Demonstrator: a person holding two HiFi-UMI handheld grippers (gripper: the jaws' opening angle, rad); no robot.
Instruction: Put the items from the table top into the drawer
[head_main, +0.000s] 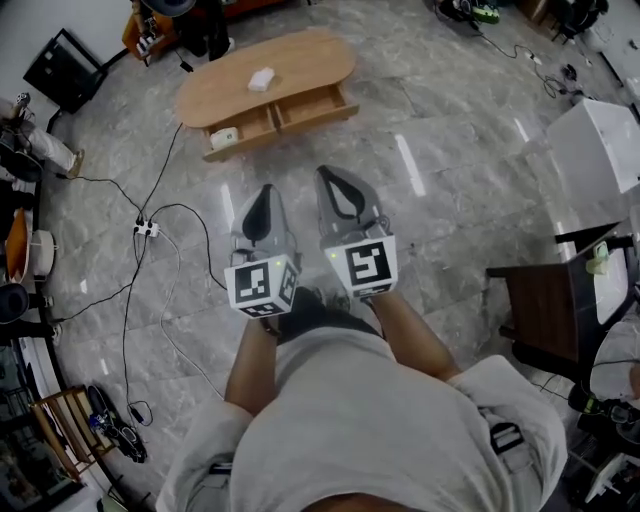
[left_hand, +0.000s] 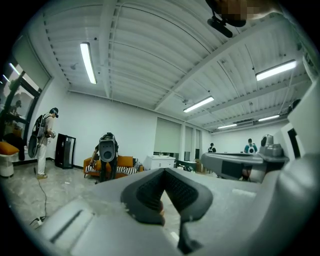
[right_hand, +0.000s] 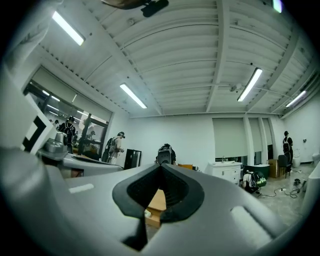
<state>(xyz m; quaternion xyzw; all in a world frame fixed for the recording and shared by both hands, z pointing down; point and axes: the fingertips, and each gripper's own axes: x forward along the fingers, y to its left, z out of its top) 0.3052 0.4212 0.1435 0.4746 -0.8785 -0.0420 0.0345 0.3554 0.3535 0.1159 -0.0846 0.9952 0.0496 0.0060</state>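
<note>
Left tongs (head_main: 264, 190): clenched, empty
Right tongs (head_main: 325, 175): clenched, empty
White item (head_main: 261, 79): on counter (head_main: 310, 60), well ahead of both tongs; likely light, perhaps soft
Hold: pinch across its narrow width
Drawer (head_main: 250, 128): open, nearer the tongs

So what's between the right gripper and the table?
Only bare floor, as the head view shows; the right gripper and the table stand apart.
</note>
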